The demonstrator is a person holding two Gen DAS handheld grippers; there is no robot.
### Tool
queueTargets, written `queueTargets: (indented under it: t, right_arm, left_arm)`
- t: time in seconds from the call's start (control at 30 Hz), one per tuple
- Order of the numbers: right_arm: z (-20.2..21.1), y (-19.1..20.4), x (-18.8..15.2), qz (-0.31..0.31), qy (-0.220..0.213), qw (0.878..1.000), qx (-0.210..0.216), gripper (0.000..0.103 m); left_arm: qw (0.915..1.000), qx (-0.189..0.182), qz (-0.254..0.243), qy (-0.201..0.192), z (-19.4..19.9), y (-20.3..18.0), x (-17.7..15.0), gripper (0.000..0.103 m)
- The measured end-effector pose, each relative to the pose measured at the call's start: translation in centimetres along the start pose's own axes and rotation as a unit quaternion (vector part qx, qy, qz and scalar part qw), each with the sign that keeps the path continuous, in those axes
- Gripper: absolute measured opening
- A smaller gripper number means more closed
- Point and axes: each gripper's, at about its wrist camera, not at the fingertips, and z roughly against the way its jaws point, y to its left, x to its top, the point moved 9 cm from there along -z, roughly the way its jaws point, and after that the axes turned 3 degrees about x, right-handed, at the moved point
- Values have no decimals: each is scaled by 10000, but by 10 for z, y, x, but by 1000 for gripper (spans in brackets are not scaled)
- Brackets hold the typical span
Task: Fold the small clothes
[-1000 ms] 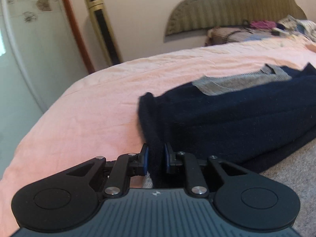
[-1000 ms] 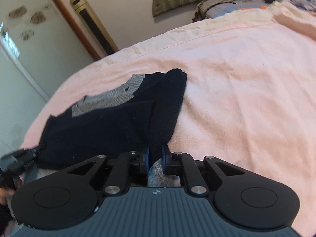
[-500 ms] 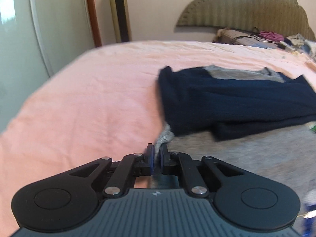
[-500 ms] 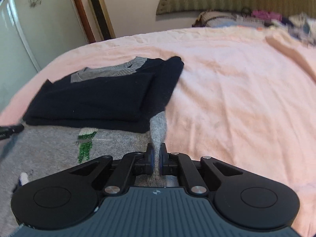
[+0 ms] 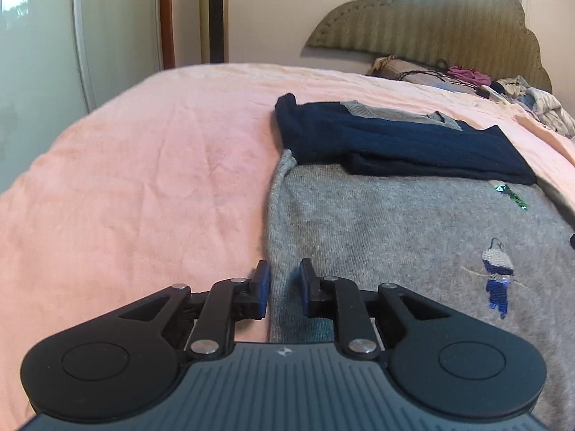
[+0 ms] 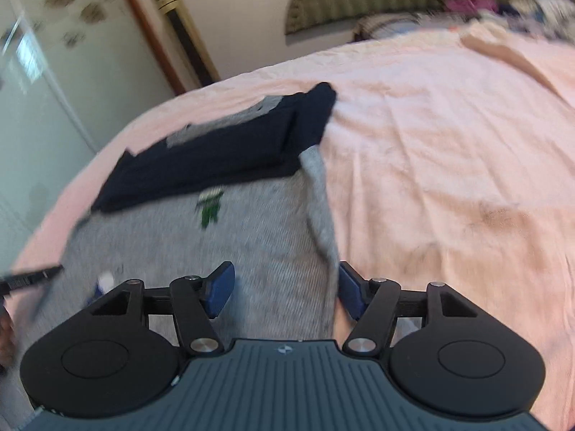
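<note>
A grey knit sweater point(image 5: 395, 237) with navy sleeves point(image 5: 395, 143) folded across its upper part lies flat on the pink bedspread point(image 5: 143, 179). A small embroidered bird point(image 5: 497, 273) shows on its front. My left gripper point(image 5: 282, 289) is open over the sweater's left lower edge, holding nothing. In the right wrist view the sweater point(image 6: 215, 251) lies below my right gripper point(image 6: 284, 287), which is wide open over the sweater's right lower edge, with the navy sleeves point(image 6: 222, 151) beyond. The left gripper's tip point(image 6: 28, 276) shows at that view's left edge.
A padded headboard point(image 5: 431, 25) and a heap of loose clothes point(image 5: 521, 97) are at the far end of the bed. A tall gold tower fan point(image 5: 214, 14) and a white door point(image 5: 43, 54) stand past the bed's left side.
Both grippers were shut on the sweater's lower corners and drew back toward me, laying it flat. Both have now opened and let go of the cloth.
</note>
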Motion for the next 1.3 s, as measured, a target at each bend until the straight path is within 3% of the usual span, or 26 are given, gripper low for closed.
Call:
queueTargets:
  t: [0.03, 0.07, 0.17, 0.23, 0.27, 0.33, 0.4, 0.43, 0.5, 0.63, 0.67, 0.7, 0.77, 0.87, 0.9, 0.93, 0.97, 1.07, 1.2, 1.3]
  right_arm:
    - [-1, 1, -1, 241, -15, 9994, -253, 28]
    - [-2, 1, -1, 385, -24, 9989, -283, 11]
    - [4, -20, 1, -180, 22, 9998, -40, 5]
    - [8, -23, -1, -193, 26, 9998, -87, 5]
    - [11, -21, -2, -235, 23, 9997, -82, 6]
    - [20, -18, -5, -414, -45, 9991, -23, 21]
    - [38, -15, -12, -540, -207, 9983, 33, 66]
    - [47, -12, -18, -553, -246, 9981, 79, 71]
    - [57, -7, -33, -519, -119, 9985, 113, 69]
    - [58, 10, -50, -144, 10, 9999, 69, 68]
    - [56, 13, -50, -13, 4, 10000, -14, 61]
    - [54, 12, -48, 30, 18, 9999, -110, 38]
    - [53, 3, -43, -185, 78, 9998, -85, 22]
    - [59, -7, -42, -592, 115, 9980, 200, 23]
    - [61, -9, -43, -692, 129, 9971, 297, 25]
    - [61, -11, -45, -808, 145, 9958, 410, 28]
    - [62, -13, -45, -953, 112, 9939, 537, 32]
    - [63, -22, -44, -1578, 60, 9823, 1003, 45]
    - [60, -35, -41, -2281, 118, 9621, 1487, 51]
    - [61, -43, -40, -2534, 140, 9532, 1643, 51]
  left_arm:
    - [10000, 66, -24, -51, -1, 1, 1, 6]
    - [9996, 260, -89, -105, -2, 3, 2, 4]
    - [9993, 297, -225, -74, -3, 8, 5, 3]
    - [9979, 568, -307, -29, 1, 14, 3, 2]
    - [9984, 517, -238, 34, 4, 18, -1, 2]
    - [9998, 157, 63, 96, 19, 24, -10, 4]
    - [9986, -229, 411, 241, 38, 28, -24, 7]
    - [9971, -399, 589, 287, 47, 29, -32, 10]
    - [9950, -614, 701, 348, 59, 25, -45, 11]
    - [9946, -678, 739, 263, 61, 13, -49, 11]
    - [9945, -656, 778, 251, 60, 11, -46, 11]
    - [9929, -757, 881, 260, 61, 11, -43, 11]
    - [9873, -1022, 1159, 361, 63, 13, -38, 12]
    - [9814, -1317, 1337, 414, 67, 13, -34, 19]
    - [9801, -1370, 1356, 468, 67, 12, -35, 37]
    - [9795, -1357, 1394, 523, 65, 11, -36, 63]
    - [9789, -1333, 1449, 540, 64, 10, -37, 72]
    - [9772, -1391, 1519, 509, 60, 6, -36, 73]
    - [9676, -1737, 1697, 697, 51, -1, -35, 73]
    - [9539, -2016, 2057, 844, 46, 3, -32, 72]
